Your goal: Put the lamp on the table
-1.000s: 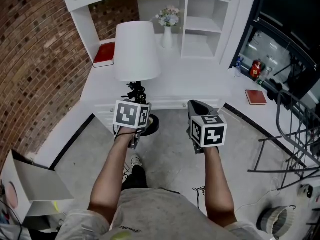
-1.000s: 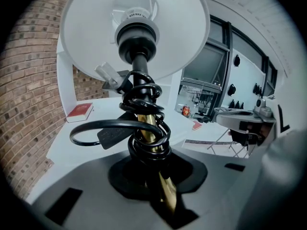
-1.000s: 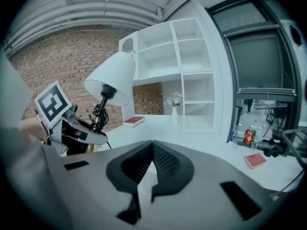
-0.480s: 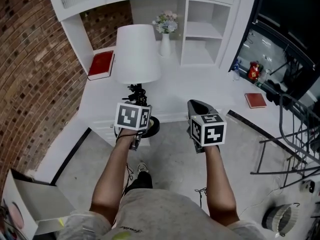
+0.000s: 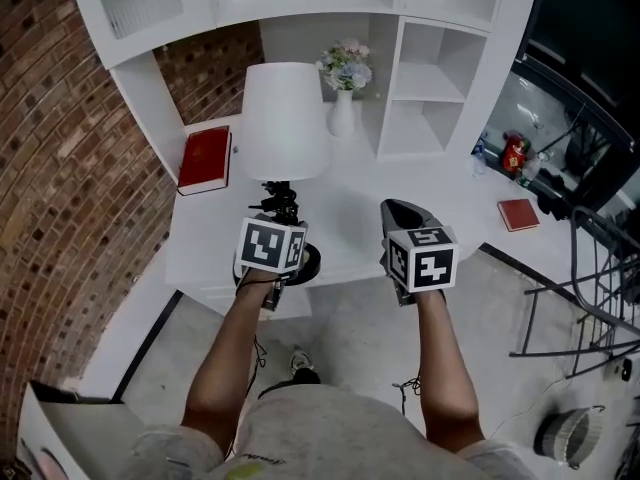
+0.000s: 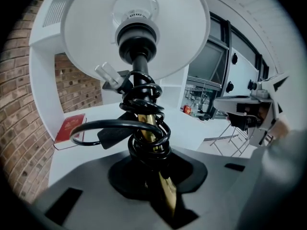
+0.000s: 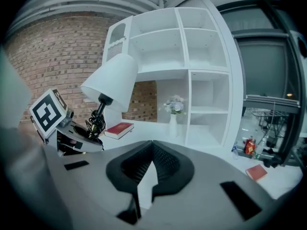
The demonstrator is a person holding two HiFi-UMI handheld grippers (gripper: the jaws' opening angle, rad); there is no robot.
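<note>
Clamping the lamp (image 5: 285, 118) stem in our left gripper (image 5: 277, 211), we held its base over the table's (image 5: 215, 233) near edge; right gripper (image 5: 401, 214) alongside, jaws together, empty; bare tabletop ahead.

Grey T-shirt (image 5: 300, 430), bare forearms (image 5: 225, 353) — black-and-white marker cubes (image 5: 270, 245)

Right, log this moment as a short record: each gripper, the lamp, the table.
left gripper: shut on the brass stem of the lamp, just below the wound black cord
right gripper: jaws together, nothing between them, held to the lamp's right
lamp: white shade on; black base at the table's front edge; contact with the table cannot be told
table: white, below the shelves; carries a red book at left and a vase of flowers at the back
</note>
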